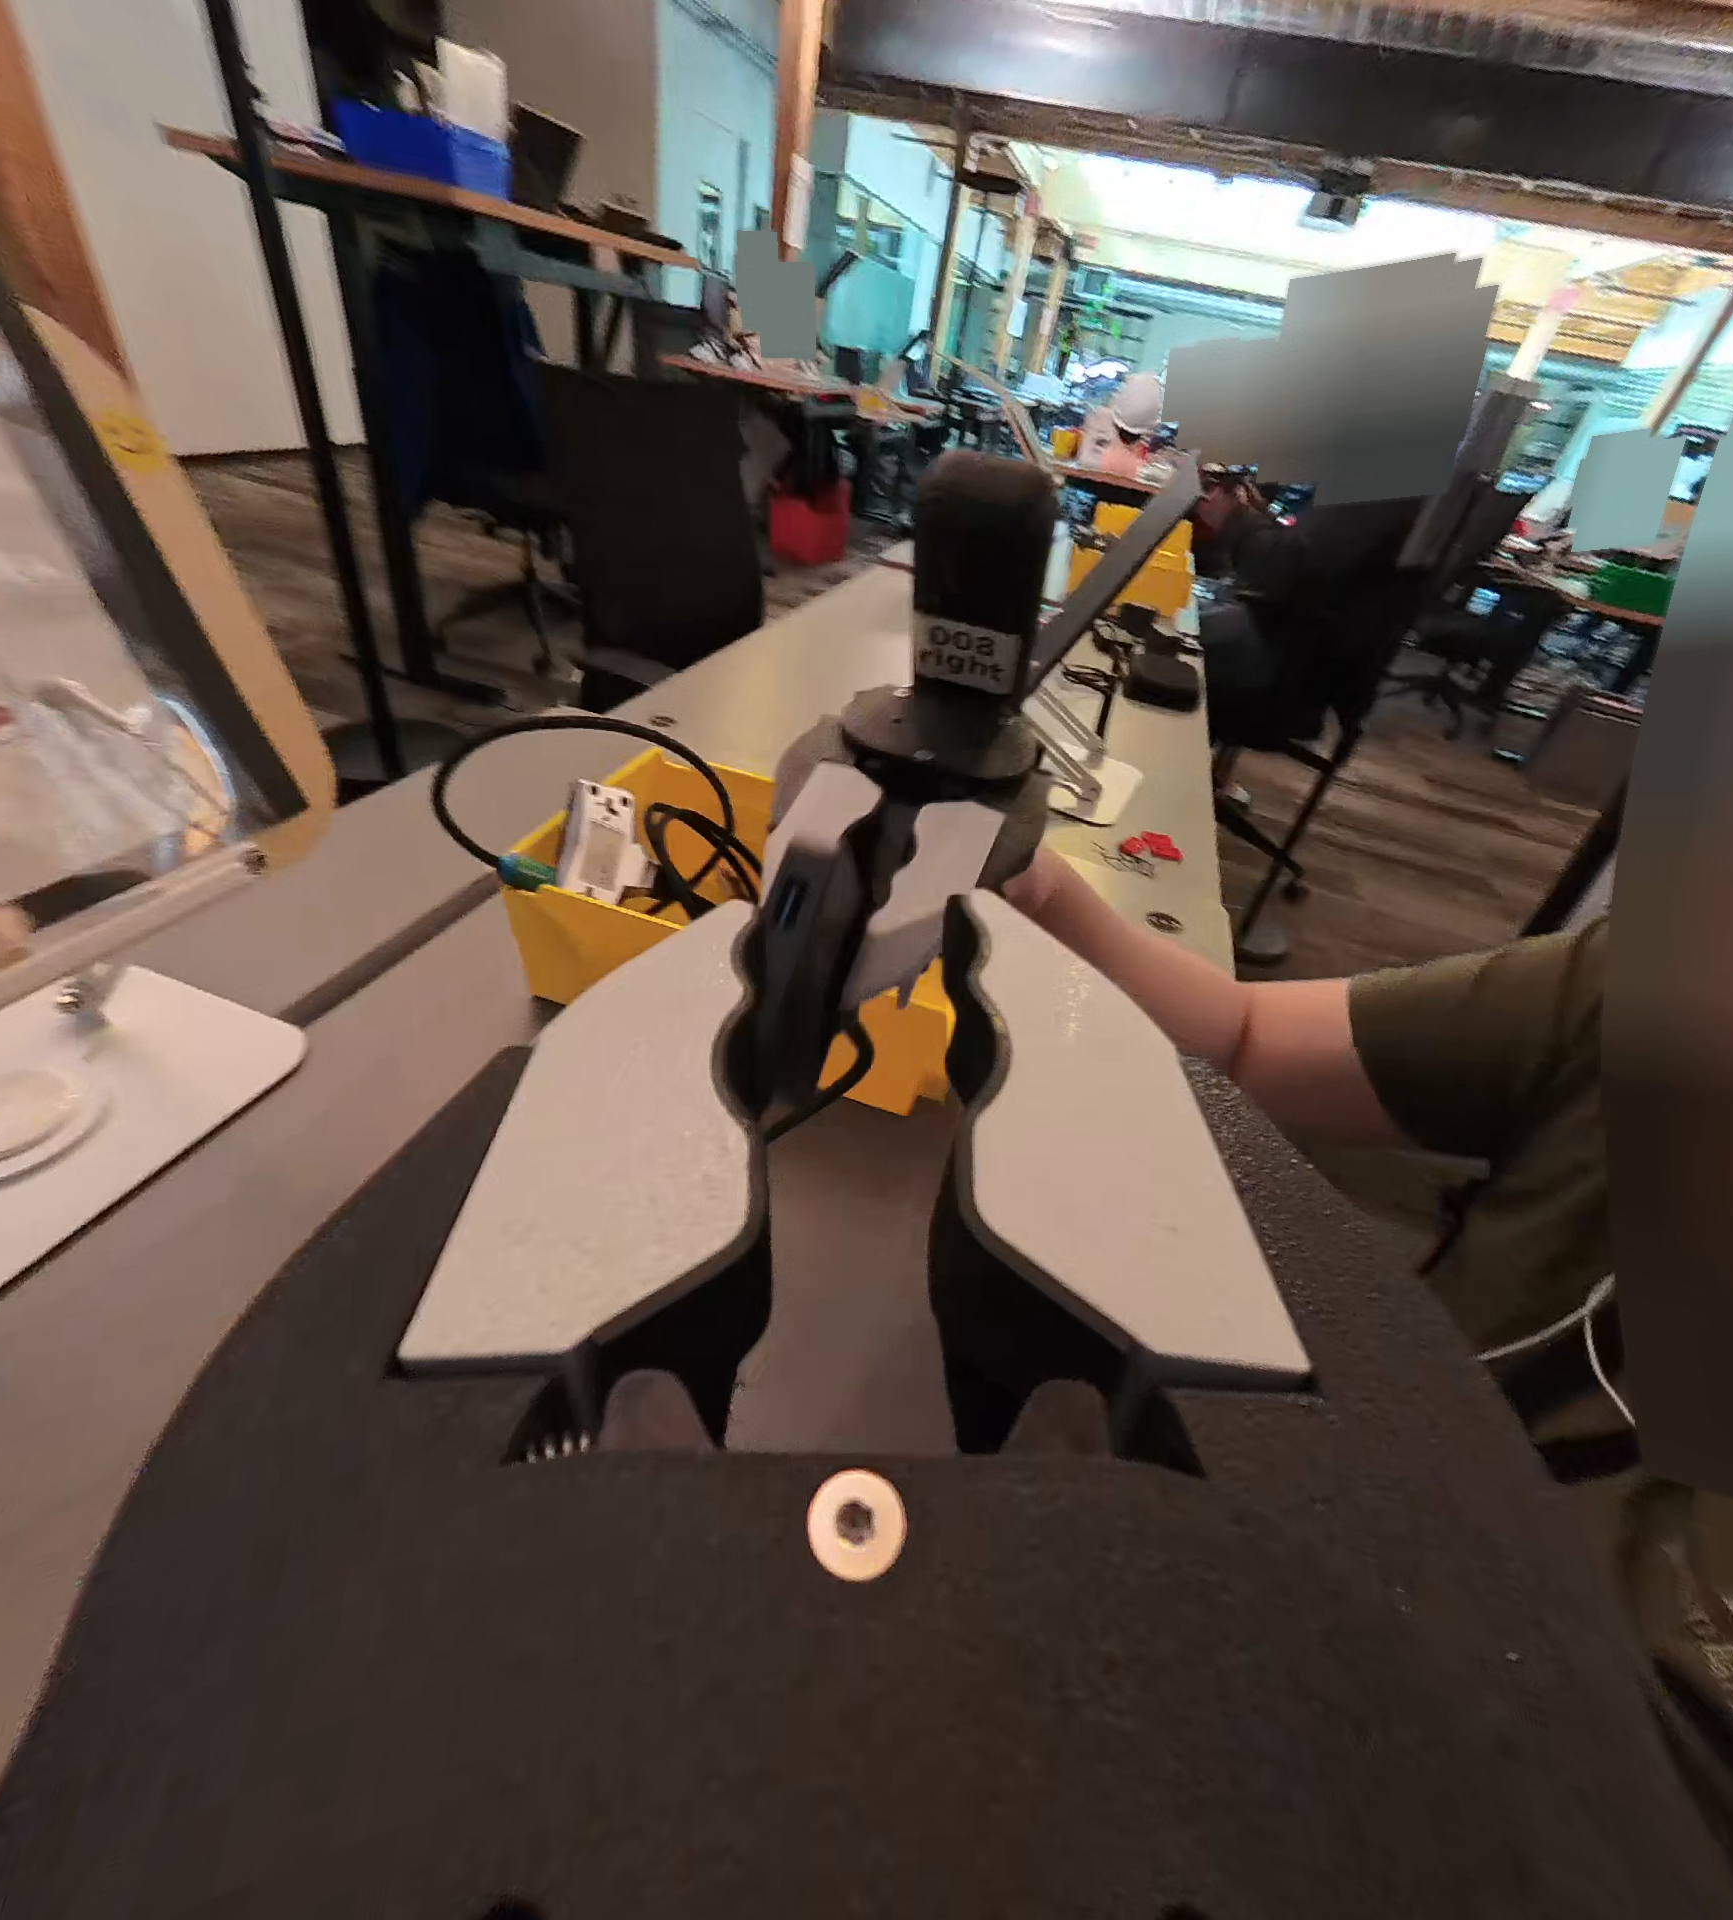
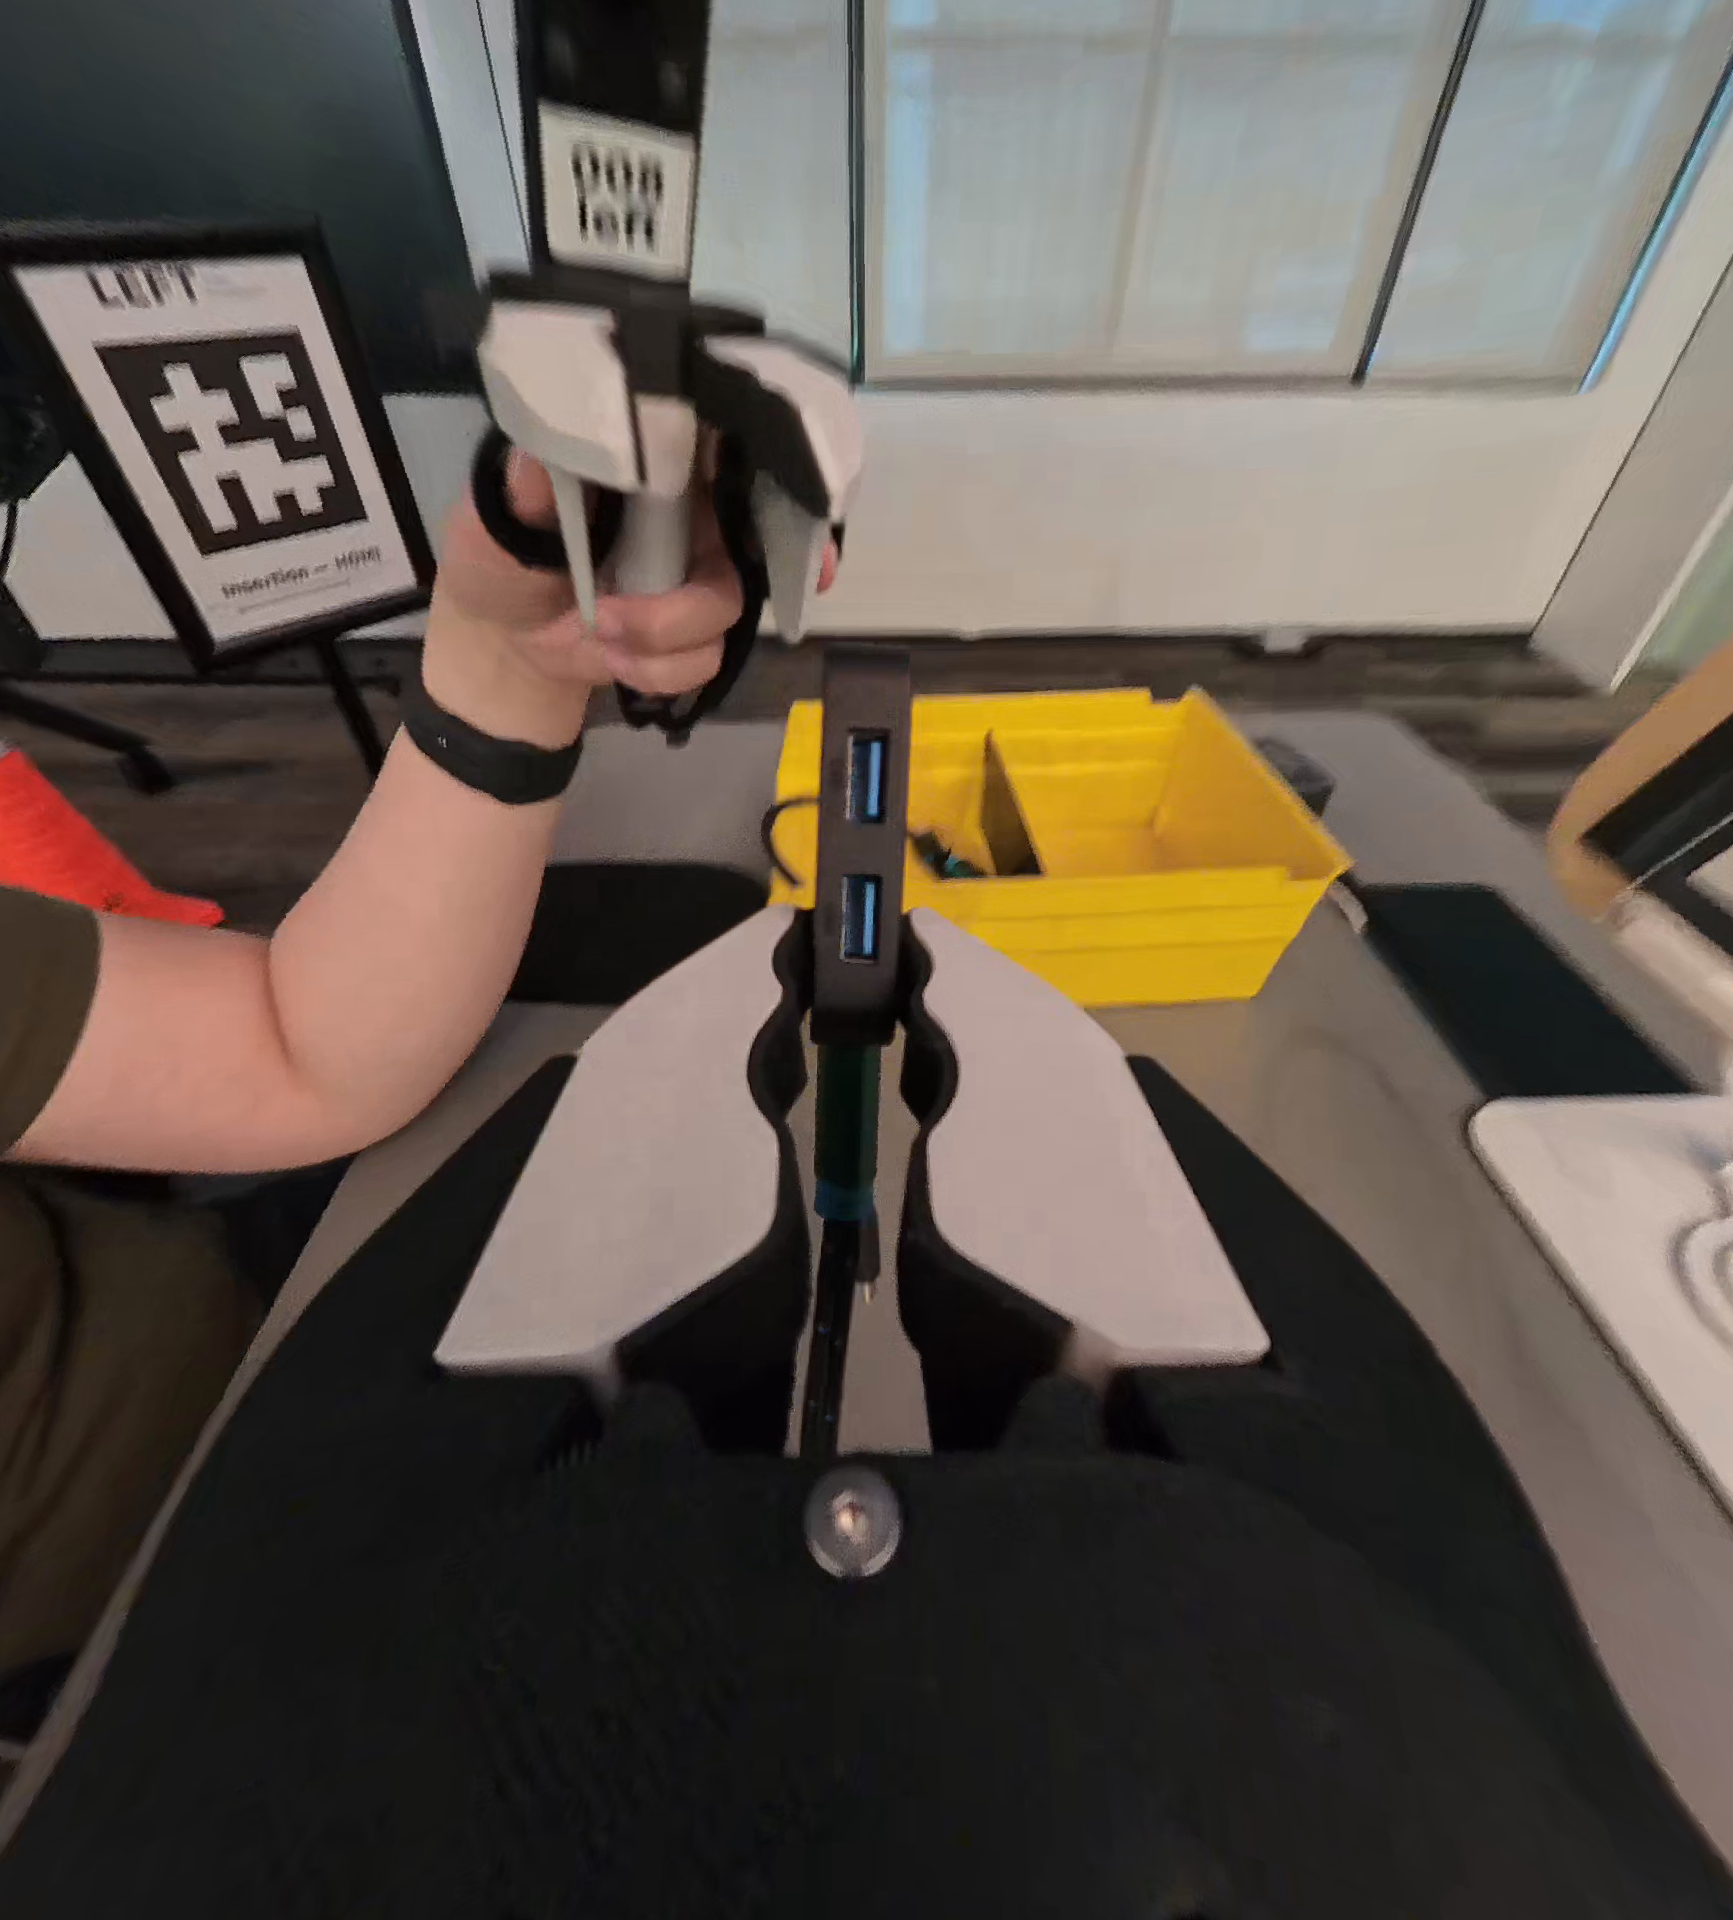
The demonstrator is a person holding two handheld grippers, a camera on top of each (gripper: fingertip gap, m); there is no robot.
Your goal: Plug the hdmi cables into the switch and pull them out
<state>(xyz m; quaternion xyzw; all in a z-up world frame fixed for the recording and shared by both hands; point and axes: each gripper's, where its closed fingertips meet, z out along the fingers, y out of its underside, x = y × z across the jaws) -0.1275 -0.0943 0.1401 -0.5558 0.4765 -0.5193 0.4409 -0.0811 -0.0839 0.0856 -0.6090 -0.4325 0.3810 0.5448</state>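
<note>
Right wrist view, person's left hand (image 2: 571, 613): upper left of frame, wrapped round the handle of the left gripper (image 2: 690, 613); heavily blurred, so whether its fingers are parted or closed cannot be told here.
Right wrist view, switch (image 2: 863, 831): centre, a slim black box standing on end with two blue ports facing the camera.
Right wrist view, right gripper (image 2: 854, 971): lower centre, clamped on the switch's lower end, apparently to steady it for plugging.
Right wrist view, cable (image 2: 846, 1153): dark green plug body entering the switch from below, between the fingers; its run beneath is hidden.
Right wrist view, yellow bin (image 2: 1246, 831): centre right on the table, behind the switch; contents mostly hidden.
Left wrist view, left gripper (image 1: 846, 961): centre, fingers spread, empty, flanking the switch (image 1: 805, 935) without pressing it.
Left wrist view, right gripper (image 1: 872, 883): above centre, facing the camera; its grip point is hard to make out.
</note>
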